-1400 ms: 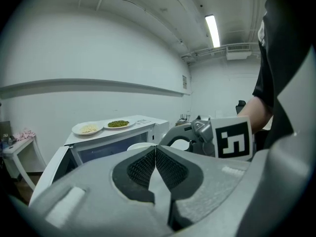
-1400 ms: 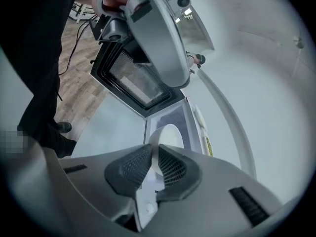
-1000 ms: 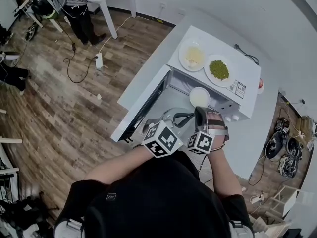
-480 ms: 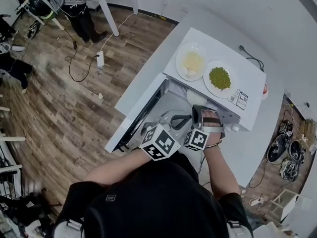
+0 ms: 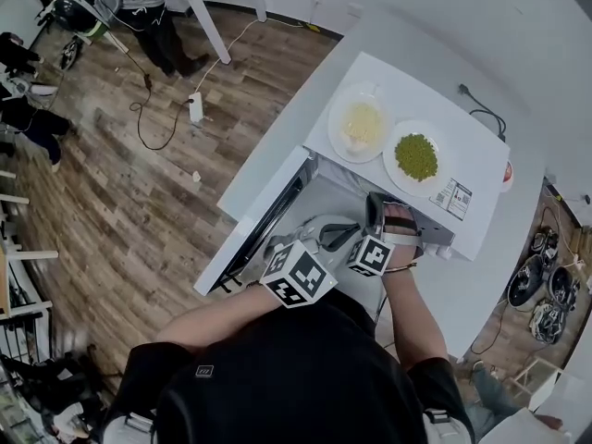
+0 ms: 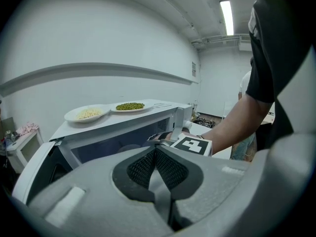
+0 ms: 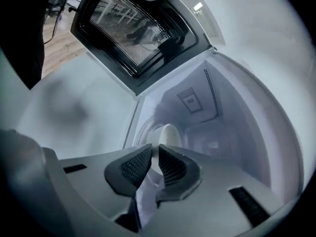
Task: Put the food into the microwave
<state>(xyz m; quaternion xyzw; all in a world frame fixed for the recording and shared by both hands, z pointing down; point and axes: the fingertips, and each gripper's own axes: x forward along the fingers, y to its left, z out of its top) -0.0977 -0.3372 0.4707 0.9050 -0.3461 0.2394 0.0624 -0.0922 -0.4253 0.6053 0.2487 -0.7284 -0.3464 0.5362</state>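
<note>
A white microwave [image 5: 407, 86] stands with its door [image 5: 264, 213] swung open to the left. My right gripper [image 5: 375, 209] reaches into the opening, shut on the rim of a white bowl [image 7: 169, 132]. In the right gripper view the bowl shows edge-on between the pads of my right gripper [image 7: 154, 152], inside the pale cavity. The microwave's top hides the bowl in the head view. On that top sit a plate of pale yellow food [image 5: 361, 123] and a plate of green peas [image 5: 416, 155]. My left gripper [image 5: 326, 228] hovers shut and empty before the opening; its pads [image 6: 148, 164] meet.
The open door [image 7: 136, 28] with its mesh window hangs at the left of the cavity. A person [image 5: 139, 7] stands far off by a white table. A power strip [image 5: 194, 107] and cables lie on the wood floor; pots [image 5: 546, 294] sit at the right.
My right gripper carried the white bowl forward and down into the microwave, so the head view no longer shows the bowl. The left gripper drifted forward alongside it.
</note>
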